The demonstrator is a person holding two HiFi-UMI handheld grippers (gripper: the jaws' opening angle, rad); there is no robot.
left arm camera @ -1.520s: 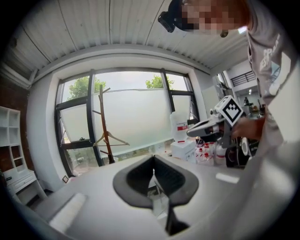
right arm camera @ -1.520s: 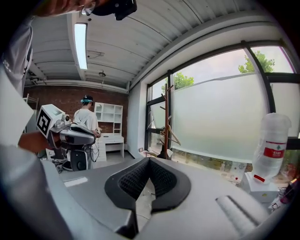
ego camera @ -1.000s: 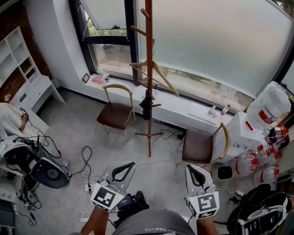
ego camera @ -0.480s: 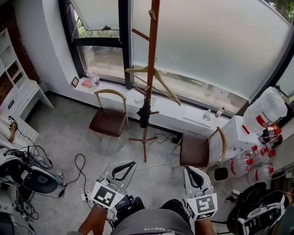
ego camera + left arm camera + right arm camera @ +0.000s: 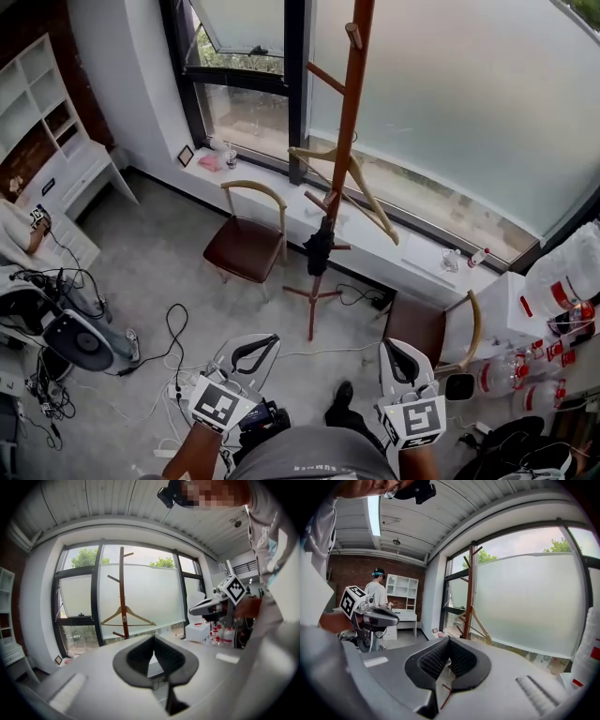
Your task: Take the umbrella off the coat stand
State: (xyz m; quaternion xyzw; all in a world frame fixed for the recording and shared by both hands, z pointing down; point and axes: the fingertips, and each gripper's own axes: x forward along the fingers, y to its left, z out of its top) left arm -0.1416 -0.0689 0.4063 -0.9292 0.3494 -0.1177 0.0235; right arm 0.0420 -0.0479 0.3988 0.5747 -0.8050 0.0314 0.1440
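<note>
Grey floor, white shelves, coat stand before frosted window.

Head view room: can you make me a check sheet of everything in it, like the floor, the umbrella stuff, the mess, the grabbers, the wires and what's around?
Surface: grey floor; no table seen.
Job's things: dark umbrella hangs folded, low on the wooden coat stand.
Clutter: hanger on the stand; a chair on its left, another on its right; water bottles.
Grippers: left gripper and right gripper shut, empty, short of the stand.
Cables: loose cables on the floor.
Surroundings: big window, white shelves.
</note>
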